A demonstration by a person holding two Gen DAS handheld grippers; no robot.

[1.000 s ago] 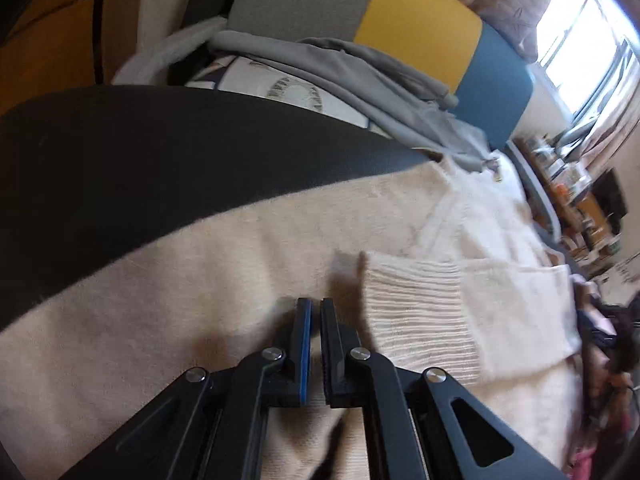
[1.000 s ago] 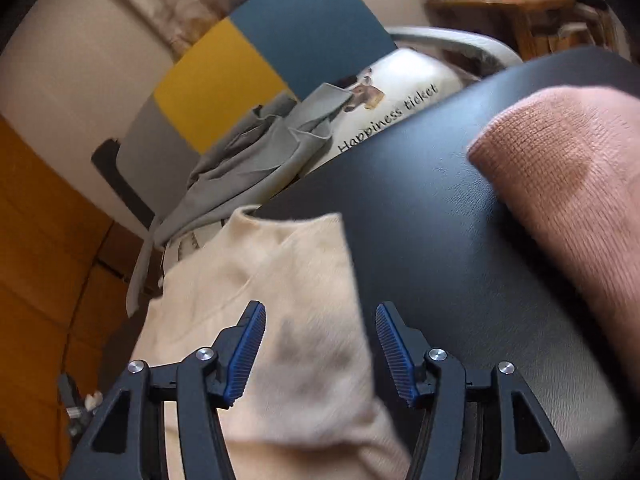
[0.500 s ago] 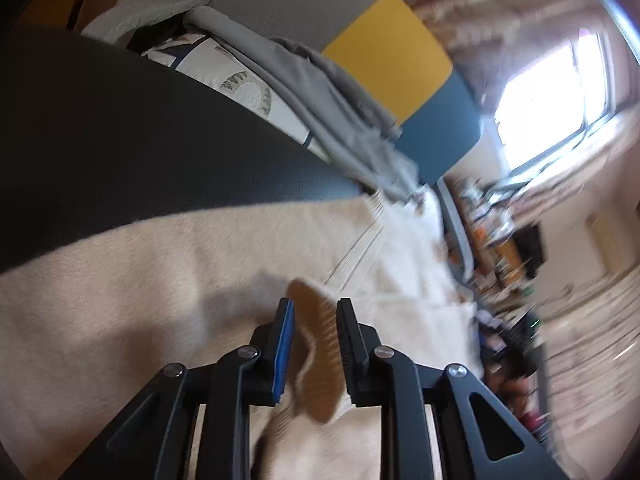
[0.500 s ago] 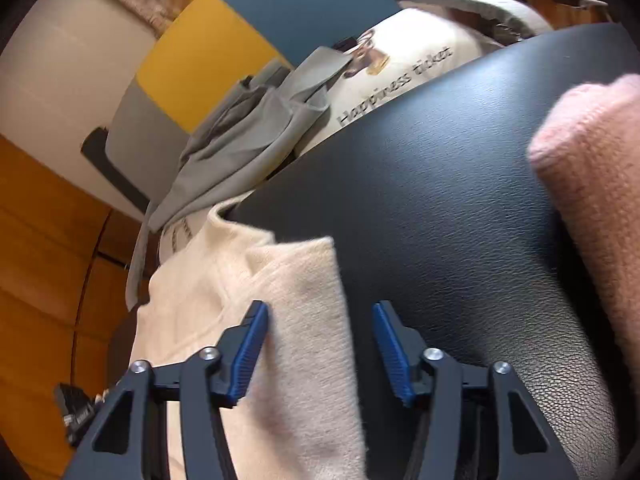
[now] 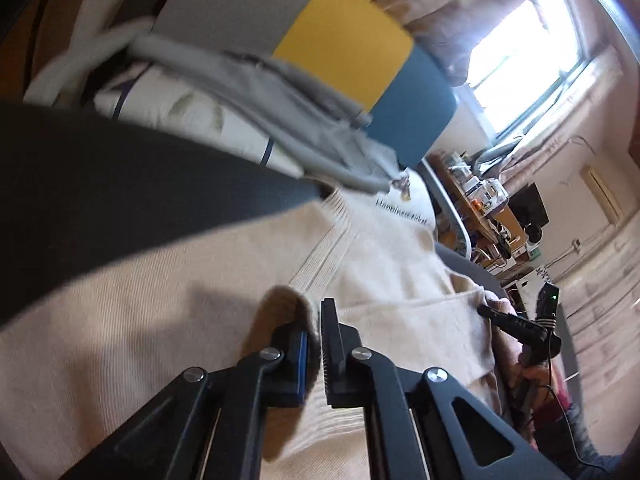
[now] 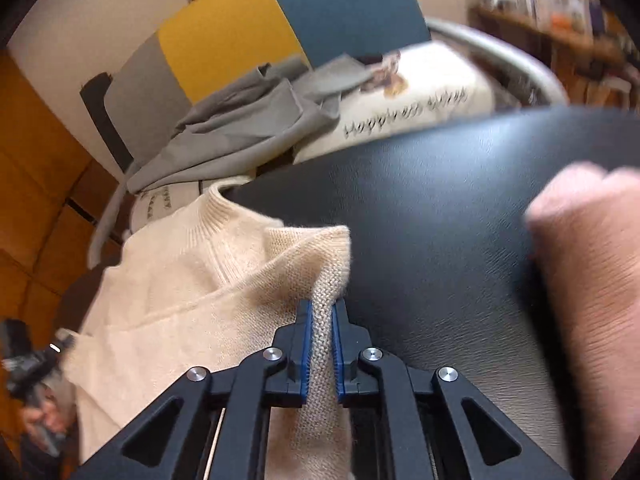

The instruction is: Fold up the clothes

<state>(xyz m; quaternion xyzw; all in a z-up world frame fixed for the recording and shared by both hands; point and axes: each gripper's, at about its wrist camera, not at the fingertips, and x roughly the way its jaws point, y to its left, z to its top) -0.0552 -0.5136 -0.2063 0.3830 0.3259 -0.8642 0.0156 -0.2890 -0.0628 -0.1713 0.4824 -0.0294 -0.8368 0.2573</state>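
Observation:
A cream knit sweater (image 5: 160, 320) lies spread on a black table (image 5: 100, 184). My left gripper (image 5: 314, 344) is shut on a raised fold of the sweater, lifted a little off the body. In the right wrist view the same sweater (image 6: 192, 280) shows its ribbed collar at the far edge. My right gripper (image 6: 320, 344) is shut on a folded edge of the sweater, which stands up between the blue pads. The other gripper shows at the far right of the left wrist view (image 5: 516, 328).
A pink knit garment (image 6: 592, 264) lies on the black table (image 6: 440, 200) at the right. Behind the table stands a chair with a grey, yellow and blue back (image 6: 248, 36), holding grey clothing (image 6: 248, 128) and a printed cushion (image 6: 420, 108). Cluttered desks stand further back.
My right gripper has closed on the sweater's edge; it was open around it before. My left gripper has closed on a fold and lifted it. Both views have swung.

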